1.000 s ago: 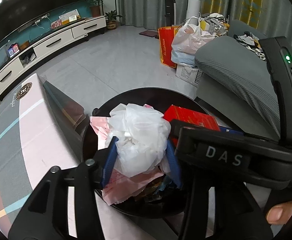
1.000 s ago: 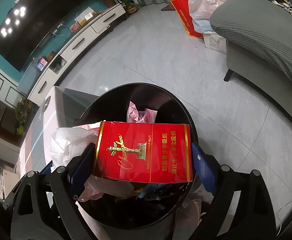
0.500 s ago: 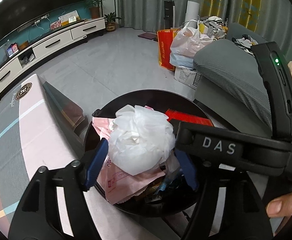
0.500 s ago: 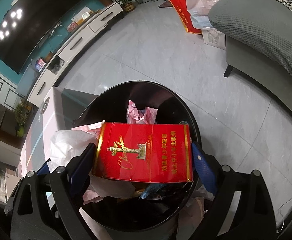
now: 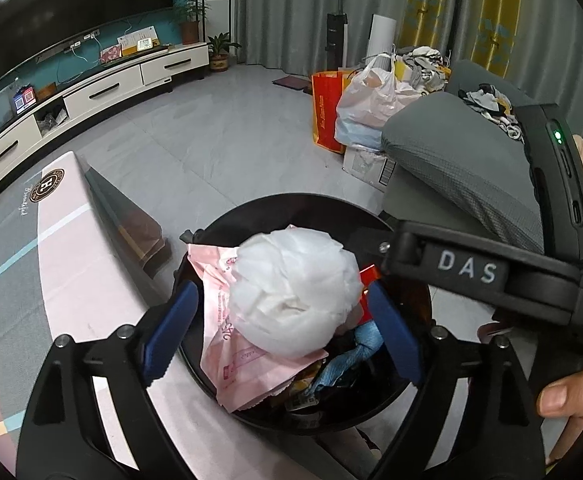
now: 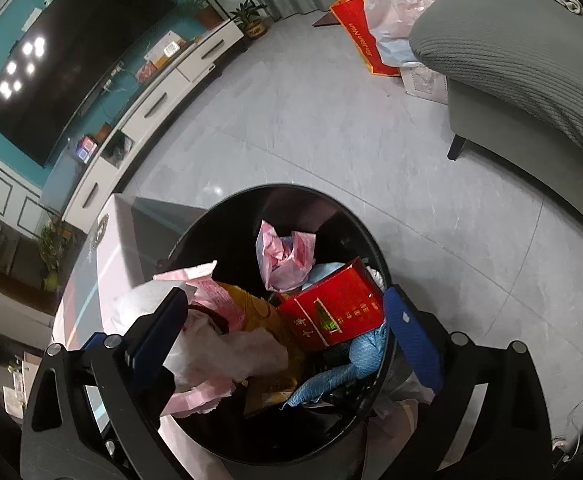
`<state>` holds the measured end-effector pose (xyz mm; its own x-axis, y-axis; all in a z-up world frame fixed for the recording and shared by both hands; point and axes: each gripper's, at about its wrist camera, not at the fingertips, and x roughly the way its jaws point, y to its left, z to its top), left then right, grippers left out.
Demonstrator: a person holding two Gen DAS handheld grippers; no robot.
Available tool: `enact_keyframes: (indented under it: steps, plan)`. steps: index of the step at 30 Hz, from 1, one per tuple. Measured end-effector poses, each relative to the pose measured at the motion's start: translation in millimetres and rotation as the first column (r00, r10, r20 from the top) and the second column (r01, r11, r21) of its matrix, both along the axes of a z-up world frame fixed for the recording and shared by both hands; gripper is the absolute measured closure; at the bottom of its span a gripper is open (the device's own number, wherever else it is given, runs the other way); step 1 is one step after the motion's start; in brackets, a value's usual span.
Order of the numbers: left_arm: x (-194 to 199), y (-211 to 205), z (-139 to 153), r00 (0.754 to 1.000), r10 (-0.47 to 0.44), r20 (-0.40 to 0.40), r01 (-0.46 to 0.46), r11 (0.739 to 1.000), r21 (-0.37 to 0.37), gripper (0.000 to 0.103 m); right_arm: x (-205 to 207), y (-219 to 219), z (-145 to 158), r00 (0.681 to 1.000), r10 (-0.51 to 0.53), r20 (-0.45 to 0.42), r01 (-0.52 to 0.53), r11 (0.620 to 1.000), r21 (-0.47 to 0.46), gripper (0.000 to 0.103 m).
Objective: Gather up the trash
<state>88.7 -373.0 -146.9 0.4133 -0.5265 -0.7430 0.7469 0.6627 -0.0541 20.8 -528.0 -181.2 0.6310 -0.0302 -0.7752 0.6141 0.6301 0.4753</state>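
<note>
A round black trash bin (image 5: 291, 208) stands beside the table and holds several pieces of trash. A crumpled white paper ball (image 5: 295, 292) lies on a pink wrapper (image 5: 231, 344) at the top of the bin. My left gripper (image 5: 283, 332) is open above it, its blue pads clear of the ball on both sides. In the right wrist view the bin (image 6: 291, 196) holds a red carton (image 6: 335, 304), tilted among the trash, with the white paper (image 6: 227, 352) to its left. My right gripper (image 6: 287, 340) is open and empty over the bin.
A table with a pink and grey cloth (image 5: 31, 280) lies left of the bin. A grey sofa (image 5: 463, 172) stands to the right, with bags (image 5: 355, 108) on the floor beyond it. A white TV cabinet (image 5: 91, 96) runs along the far wall.
Both grippers have opened. The white paper ball dropped from the left gripper onto the trash, and the red carton fell from the right gripper into the bin and tilted.
</note>
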Motion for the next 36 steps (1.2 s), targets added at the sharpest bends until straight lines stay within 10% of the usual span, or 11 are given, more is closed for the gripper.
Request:
enact_keyframes:
  steps: [13, 36]
  plan:
    - [-3, 14, 9, 0.999, 0.036, -0.005, -0.036, 0.999, -0.027, 0.011, -8, -5, 5, 1.000, -0.011, 0.018, 0.012, 1.000, -0.029, 0.007]
    - [-73, 132, 97, 0.966, 0.256, 0.046, -0.255, 0.967, -0.017, 0.003, -98, 80, 86, 0.990, 0.130, -0.050, -0.139, 0.920, -0.366, 0.003]
